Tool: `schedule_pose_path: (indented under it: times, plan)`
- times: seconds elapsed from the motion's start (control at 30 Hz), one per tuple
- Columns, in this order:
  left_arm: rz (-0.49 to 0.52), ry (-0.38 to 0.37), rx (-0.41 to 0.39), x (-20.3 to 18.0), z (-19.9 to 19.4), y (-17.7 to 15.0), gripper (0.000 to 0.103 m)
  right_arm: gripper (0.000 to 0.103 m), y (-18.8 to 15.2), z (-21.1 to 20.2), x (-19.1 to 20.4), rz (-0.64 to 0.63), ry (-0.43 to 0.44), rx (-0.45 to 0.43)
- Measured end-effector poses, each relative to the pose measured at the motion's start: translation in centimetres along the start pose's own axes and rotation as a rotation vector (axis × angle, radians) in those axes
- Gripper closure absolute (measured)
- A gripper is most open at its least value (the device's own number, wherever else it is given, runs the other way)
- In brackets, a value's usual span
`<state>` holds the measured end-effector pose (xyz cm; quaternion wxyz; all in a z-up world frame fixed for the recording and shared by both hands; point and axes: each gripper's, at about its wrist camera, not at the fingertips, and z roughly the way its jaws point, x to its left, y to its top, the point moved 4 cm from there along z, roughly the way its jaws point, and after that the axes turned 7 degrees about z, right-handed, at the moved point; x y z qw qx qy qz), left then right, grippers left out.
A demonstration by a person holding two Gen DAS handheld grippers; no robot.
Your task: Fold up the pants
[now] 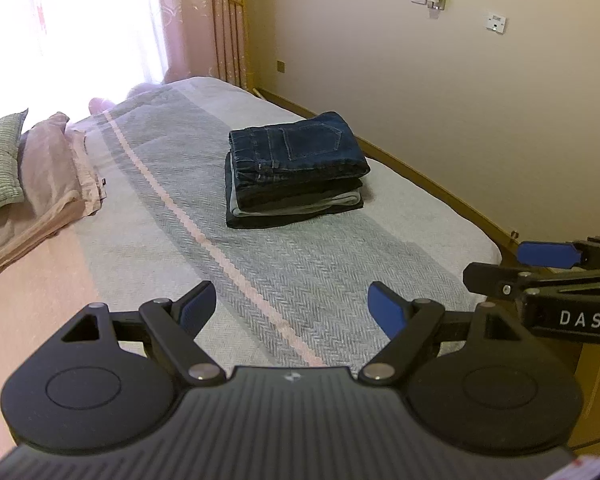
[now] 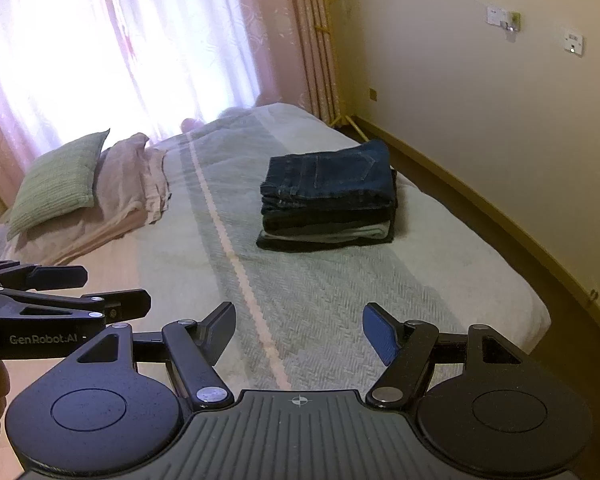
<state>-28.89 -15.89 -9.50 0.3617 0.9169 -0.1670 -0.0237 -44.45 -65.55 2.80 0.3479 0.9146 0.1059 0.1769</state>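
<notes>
Several folded pants [image 1: 296, 168] sit stacked near the bed's [image 1: 340, 280] wall-side edge, jeans on top. Both the left gripper [image 1: 290, 310] and right gripper [image 2: 298, 334] hover over the near end, fingers spread and empty. Folding looks finished; no unfolded pants show.

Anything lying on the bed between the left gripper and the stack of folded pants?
No. Between the left gripper and the stack of folded pants lies only bare bedspread, in both wrist views.
</notes>
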Motion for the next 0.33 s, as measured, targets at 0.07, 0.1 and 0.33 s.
schedule_pose_path:
  times: [0.07, 0.1, 0.33]
  plan:
    - [-0.006, 0.009, -0.002, -0.4, 0.0, 0.3, 0.022, 0.035, 0.4, 0.1, -0.4, -0.011, 0.011, 0.001]
    - [-0.012, 0.015, -0.004, -0.7, 0.1, 0.5, 0.022, 0.035, 0.6, 0.1, -0.7, -0.019, 0.020, 0.003]
    - [-0.058, 0.064, -0.018, -3.0, 1.1, 2.1, 0.020, 0.035, 2.3, 0.3, -3.7, -0.073, 0.057, 0.007]
